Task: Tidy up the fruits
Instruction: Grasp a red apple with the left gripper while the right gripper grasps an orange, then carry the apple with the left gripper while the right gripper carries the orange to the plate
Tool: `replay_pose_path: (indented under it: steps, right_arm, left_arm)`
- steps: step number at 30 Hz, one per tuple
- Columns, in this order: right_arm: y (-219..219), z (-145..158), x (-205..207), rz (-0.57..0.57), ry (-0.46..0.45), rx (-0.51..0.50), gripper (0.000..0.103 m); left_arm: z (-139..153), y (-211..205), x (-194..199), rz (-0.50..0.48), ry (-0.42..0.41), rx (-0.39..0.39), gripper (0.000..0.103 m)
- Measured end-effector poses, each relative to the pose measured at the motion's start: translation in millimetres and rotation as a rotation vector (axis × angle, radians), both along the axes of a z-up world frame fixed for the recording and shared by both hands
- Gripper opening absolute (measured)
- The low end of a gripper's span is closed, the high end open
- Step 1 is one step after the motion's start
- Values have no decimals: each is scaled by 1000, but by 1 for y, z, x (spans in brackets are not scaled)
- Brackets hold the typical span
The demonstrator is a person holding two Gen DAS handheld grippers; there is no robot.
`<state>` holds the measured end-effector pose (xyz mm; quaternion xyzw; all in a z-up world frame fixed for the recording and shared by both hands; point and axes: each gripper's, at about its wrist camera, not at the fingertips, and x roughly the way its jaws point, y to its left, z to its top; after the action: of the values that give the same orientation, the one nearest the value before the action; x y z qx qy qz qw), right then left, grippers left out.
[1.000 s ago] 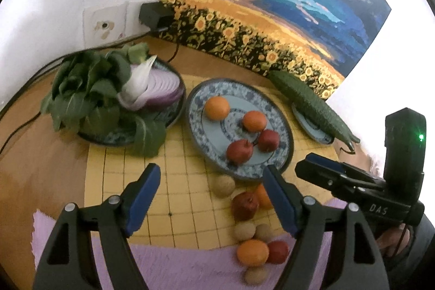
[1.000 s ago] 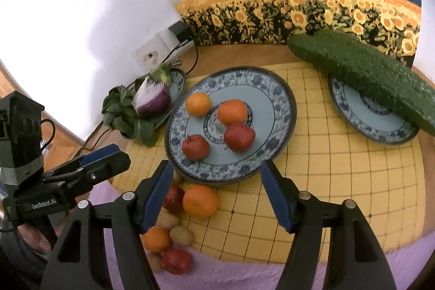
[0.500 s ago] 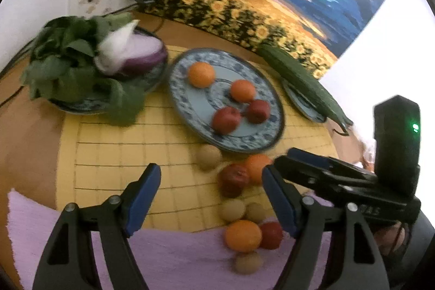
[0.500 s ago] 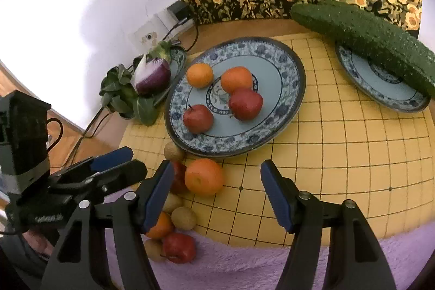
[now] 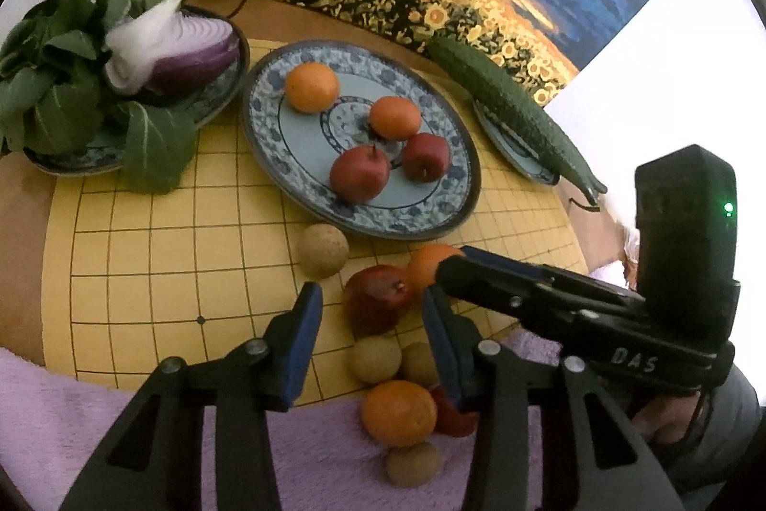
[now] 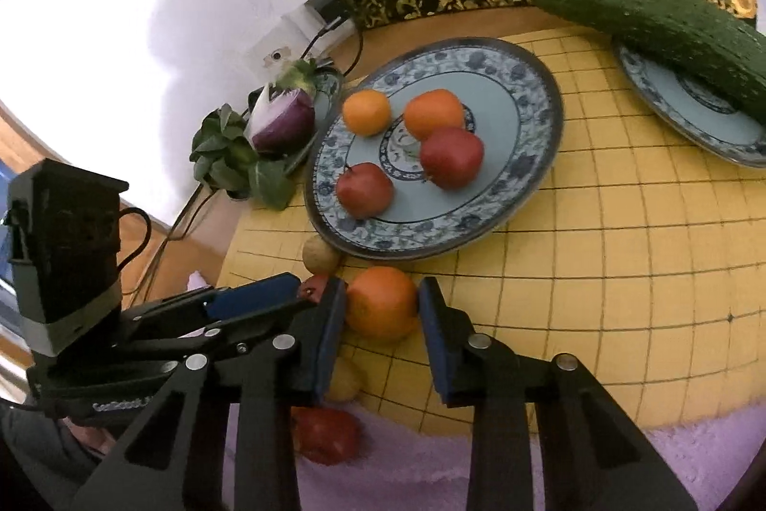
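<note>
Right gripper (image 6: 382,310) jaws closing around a loose orange (image 6: 381,303) on the yellow grid mat (image 6: 598,281); pads at its 2 sides, firm contact unclear; left gripper (image 5: 371,310) jaws closing with a red apple (image 5: 378,304) between them, pads not pressing it; big blue plate (image 5: 268,128) holds 2 oranges and 2 apples; more loose fruit lies near the purple cloth (image 5: 95,405); cucumber (image 6: 646,17) rests on a small plate (image 6: 694,128).
</note>
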<state>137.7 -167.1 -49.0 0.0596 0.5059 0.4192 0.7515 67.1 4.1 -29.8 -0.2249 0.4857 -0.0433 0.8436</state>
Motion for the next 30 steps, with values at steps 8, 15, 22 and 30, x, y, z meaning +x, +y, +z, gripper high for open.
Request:
replay_pose_path:
  steps: [8,15,22,30]
  right_arm:
    - [-13,7,-3,-12,-8,10,33]
    - [-14,14,-4,-4,-26,7,33]
    - [-13,23,-4,6,-48,19,33]
    - [-14,32,-2,2,-69,33,33]
  left_arm:
    - [-3,-6,7,-5,13,-3,33]
    - [11,-5,3,6,-31,-6,32]
    - [26,-3,2,21,-61,12,32]
    - [36,2,0,35,-84,25,32]
